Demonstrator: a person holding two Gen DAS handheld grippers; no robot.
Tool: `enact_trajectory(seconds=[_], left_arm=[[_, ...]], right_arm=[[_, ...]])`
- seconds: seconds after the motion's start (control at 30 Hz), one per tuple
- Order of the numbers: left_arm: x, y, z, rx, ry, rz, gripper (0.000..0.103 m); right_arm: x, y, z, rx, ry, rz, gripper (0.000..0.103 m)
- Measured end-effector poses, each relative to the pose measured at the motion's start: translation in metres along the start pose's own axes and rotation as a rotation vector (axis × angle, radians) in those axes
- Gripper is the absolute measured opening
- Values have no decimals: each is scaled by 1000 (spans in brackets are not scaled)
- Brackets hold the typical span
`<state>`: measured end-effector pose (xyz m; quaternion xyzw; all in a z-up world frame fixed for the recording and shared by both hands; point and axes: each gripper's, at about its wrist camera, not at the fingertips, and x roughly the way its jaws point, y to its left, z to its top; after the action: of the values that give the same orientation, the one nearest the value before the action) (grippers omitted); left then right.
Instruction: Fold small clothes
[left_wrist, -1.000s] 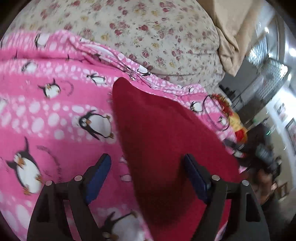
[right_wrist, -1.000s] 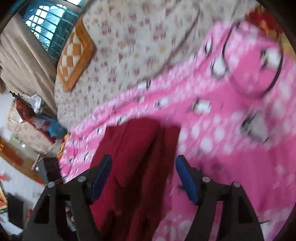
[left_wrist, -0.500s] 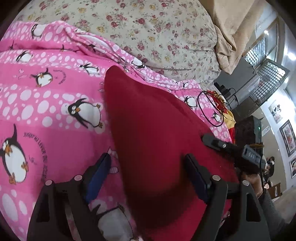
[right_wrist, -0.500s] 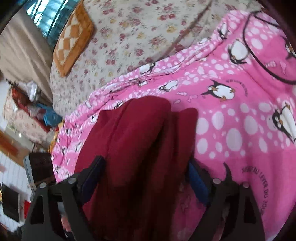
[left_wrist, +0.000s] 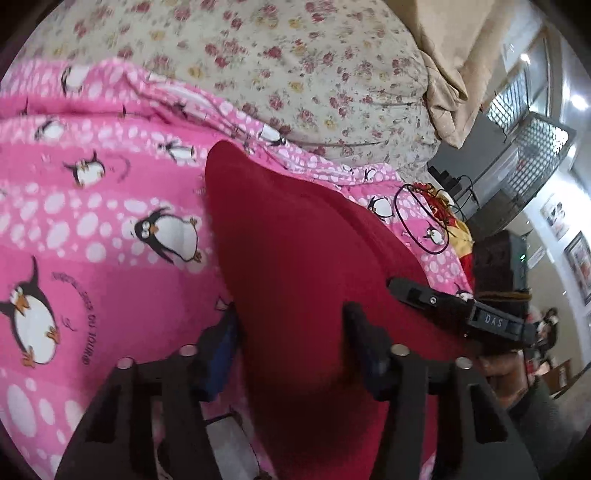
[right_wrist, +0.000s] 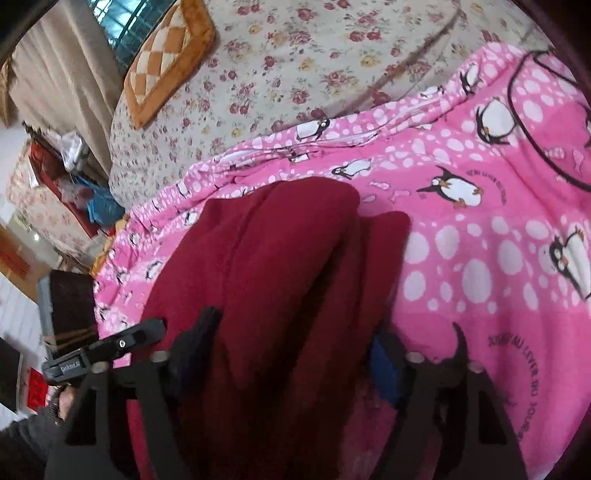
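Note:
A dark red garment (left_wrist: 295, 258) lies on a pink penguin-print blanket (left_wrist: 92, 258). In the right wrist view the red garment (right_wrist: 266, 266) shows in folded layers. My left gripper (left_wrist: 291, 339) is open, its jaws astride the garment's near end, one finger on the blanket side, the other over the red cloth. My right gripper (right_wrist: 291, 339) is open too, with the garment's other end between its fingers. Each gripper shows in the other's view: the right one (left_wrist: 461, 314) at the garment's right edge, the left one (right_wrist: 107, 350) at its left edge.
A floral cushion back (left_wrist: 295, 62) rises behind the blanket. An orange checked pillow (right_wrist: 166, 62) leans on it. A black cord loop (left_wrist: 421, 221) lies on the blanket's far right. Cluttered furniture (right_wrist: 66, 177) stands beyond the blanket's edges.
Both grippers have come lower and closer onto the garment's ends, and their jaws have narrowed somewhat. The garment has stayed in place.

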<state>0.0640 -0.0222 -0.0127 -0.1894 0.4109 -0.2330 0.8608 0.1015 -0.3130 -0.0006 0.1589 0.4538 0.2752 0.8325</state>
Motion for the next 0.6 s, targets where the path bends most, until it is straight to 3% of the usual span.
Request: enact_trajectory(seconds=[0.07,0.17,0.3,0.47,0.6], left_arm=[[-5,-7,3,45,-14,2,14],[-18,-8,13,79,-54,11,12],[-43,17,30,21,-120,55,12],[-73,58,41,-59,-144,156,12],[-57,85,45,-122,-87,214,19]], right_arm=[[-5,5,3,-13,-3,-7,48],[-6,7,9,16,-16,10,41],[11,28,24,11,-26,76,40],[53,66,39,-3,-14,142,40],[82,84,46,-36,-17,135,41]])
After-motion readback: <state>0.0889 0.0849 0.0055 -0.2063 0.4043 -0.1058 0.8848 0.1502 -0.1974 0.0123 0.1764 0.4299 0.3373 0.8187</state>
